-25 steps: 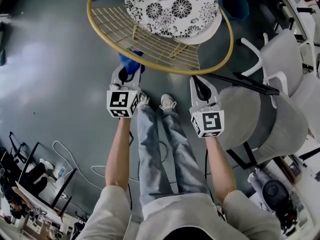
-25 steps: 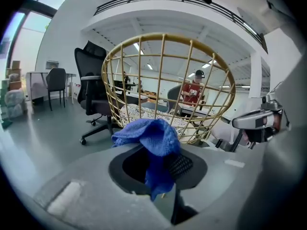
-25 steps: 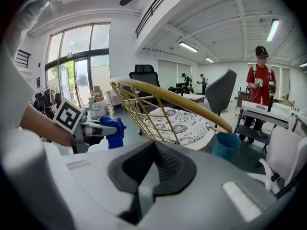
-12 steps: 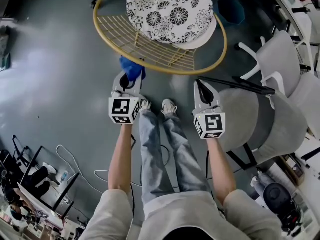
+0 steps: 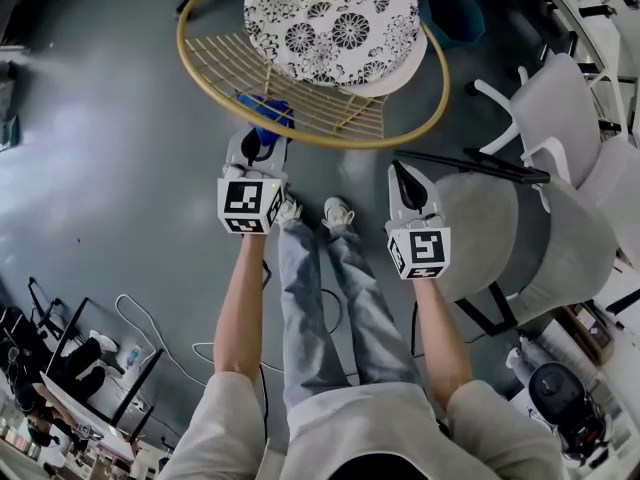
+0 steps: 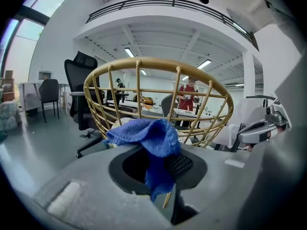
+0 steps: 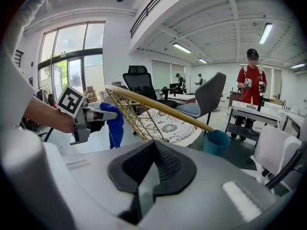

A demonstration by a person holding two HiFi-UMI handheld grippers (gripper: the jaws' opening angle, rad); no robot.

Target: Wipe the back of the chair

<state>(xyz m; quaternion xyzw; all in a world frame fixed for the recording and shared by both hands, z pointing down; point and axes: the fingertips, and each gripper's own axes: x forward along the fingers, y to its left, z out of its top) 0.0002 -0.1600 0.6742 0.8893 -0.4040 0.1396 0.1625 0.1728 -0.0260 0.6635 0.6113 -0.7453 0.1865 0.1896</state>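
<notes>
Head view: the left gripper [image 5: 262, 144] pinches a blue cloth [image 5: 268, 111] at the lower rim of the chair's gold wire back [image 5: 300, 93]. The right gripper [image 5: 404, 182] hangs apart, near a grey office chair [image 5: 520, 238], and the floor [image 5: 110, 118] to the left gives sweeping room. Left gripper view: cloth bunched between the jaws, bars just ahead (wiping barely begun, I judge). Right gripper view: jaws pressed together, empty

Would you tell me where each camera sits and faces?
Head view: on the head, looking down at the chair; arms, legs, left gripper, right gripper show.
Left gripper view: on that gripper, facing the chair back; jaws shut on the cloth.
Right gripper view: on that gripper, facing the chair sideways; jaws shut, empty.
All share chair and cloth.
</notes>
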